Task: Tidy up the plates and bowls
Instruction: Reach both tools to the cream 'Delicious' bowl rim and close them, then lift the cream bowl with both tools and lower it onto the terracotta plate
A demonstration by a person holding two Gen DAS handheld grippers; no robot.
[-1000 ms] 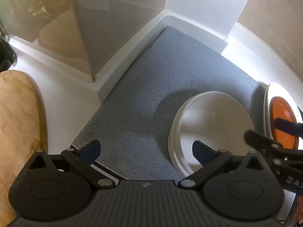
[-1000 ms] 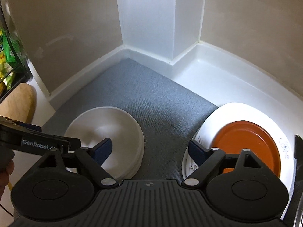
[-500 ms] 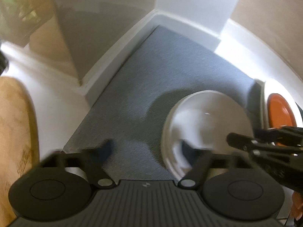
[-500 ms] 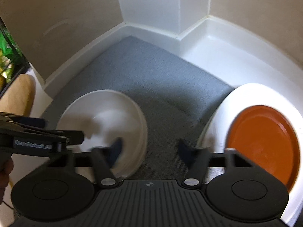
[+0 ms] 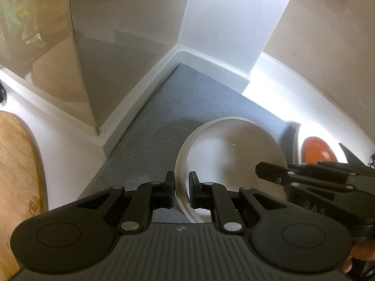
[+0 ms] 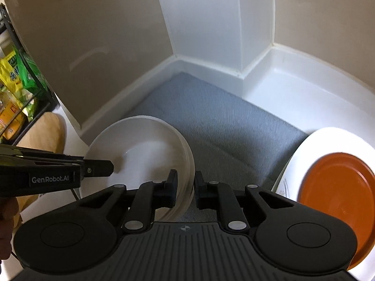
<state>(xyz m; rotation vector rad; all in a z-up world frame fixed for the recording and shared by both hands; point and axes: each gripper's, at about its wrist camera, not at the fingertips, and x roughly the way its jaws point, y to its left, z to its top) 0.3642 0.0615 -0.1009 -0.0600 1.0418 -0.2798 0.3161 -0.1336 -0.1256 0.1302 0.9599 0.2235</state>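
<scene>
A stack of white bowls (image 5: 234,149) sits on the grey mat (image 5: 164,126); it also shows in the right wrist view (image 6: 145,147). My left gripper (image 5: 181,188) is shut on the stack's left rim. My right gripper (image 6: 185,187) is shut on its right rim. An orange plate (image 6: 335,194) lies on a white plate (image 6: 328,140) to the right, partly off the mat; both show small in the left wrist view, the orange plate (image 5: 316,148) at the far right.
White walls and a white column (image 6: 211,28) close in the corner behind the mat. A wooden board (image 5: 16,175) lies on the white counter at the left. A shelf with food packets (image 6: 16,84) stands at the far left.
Both grippers were open a second ago and have closed on opposite rims of the bowl stack. Both cameras now sit lower and closer to the stack.
</scene>
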